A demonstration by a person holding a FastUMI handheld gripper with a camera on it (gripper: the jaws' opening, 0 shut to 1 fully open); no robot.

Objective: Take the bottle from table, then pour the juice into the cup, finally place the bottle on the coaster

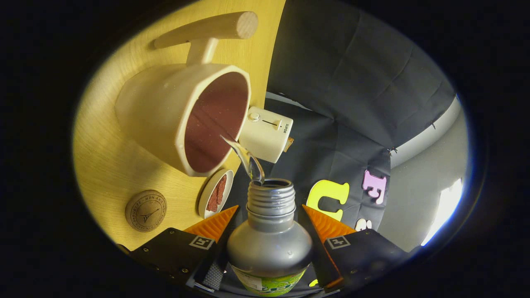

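My gripper is shut on a clear bottle with a threaded, uncapped neck and a green label, held tipped over. A thin clear stream runs from the bottle's mouth into the cream cup, whose inside is dark red. The cup has a long wooden handle and stands on the wooden table, just ahead of the fingers. A round cork coaster lies on the table beside the cup, close to one of the fingers.
A small cream box with a dial stands at the table's edge right behind the cup. A small white dish with red-brown pieces sits between the cup and the fingers. Beyond the table hangs the black cloth wall.
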